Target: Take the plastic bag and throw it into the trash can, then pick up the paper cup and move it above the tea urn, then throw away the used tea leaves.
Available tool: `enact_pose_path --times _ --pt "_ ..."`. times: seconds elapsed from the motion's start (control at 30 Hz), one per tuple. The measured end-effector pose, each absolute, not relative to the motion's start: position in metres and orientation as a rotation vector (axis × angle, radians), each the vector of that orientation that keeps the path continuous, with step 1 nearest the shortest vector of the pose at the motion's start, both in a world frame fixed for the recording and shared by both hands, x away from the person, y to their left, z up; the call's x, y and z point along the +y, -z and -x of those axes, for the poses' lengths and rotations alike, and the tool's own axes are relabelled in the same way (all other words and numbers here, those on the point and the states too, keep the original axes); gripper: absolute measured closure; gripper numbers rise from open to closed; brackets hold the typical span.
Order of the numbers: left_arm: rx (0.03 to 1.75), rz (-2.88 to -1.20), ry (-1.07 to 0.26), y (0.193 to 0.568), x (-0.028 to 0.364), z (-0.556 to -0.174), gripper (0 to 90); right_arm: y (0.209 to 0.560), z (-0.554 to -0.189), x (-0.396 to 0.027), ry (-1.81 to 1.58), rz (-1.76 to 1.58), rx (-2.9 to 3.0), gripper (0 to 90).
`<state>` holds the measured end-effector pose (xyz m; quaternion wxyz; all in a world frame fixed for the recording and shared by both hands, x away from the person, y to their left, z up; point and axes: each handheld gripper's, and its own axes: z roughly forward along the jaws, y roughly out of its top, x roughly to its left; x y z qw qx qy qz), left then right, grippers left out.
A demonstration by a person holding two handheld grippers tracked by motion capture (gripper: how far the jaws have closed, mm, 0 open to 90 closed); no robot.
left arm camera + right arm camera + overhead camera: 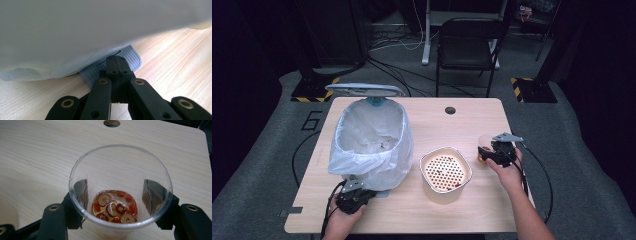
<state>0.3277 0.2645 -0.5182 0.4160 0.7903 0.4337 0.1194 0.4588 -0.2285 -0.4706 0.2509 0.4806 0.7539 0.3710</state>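
The counter (422,210) is pale wood with fine grain. A white bag (372,145) lines the bin, whose ribbed pedal (125,60) is grey-blue; the bowl (445,171) is cream with a dotted insert. The clear cup (120,190) shows red and brown slices in amber liquid, between the black jaws of the right tool (115,195).

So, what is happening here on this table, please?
A person works with a gripper in each hand. The right gripper holds a clear plastic cup with some liquid and red fruit slices at the bottom. The left gripper, shut, presses on the grey pedal of the pedal bin, whose lid stands open. A white strainer bowl sits between them on the table.
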Motion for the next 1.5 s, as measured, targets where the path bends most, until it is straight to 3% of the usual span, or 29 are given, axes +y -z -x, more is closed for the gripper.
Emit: enact_pose_path --times 0.73,1.5 --pt "1.089 -1.985 -0.296 0.518 0.265 -0.328 90.0 0.426 -0.411 -0.22 -1.088 -1.233 2.066 37.8" --pt "1.09 -1.986 -0.295 0.518 0.264 -0.328 90.0 0.384 -0.385 -0.212 -1.119 -1.124 2.131 38.0"
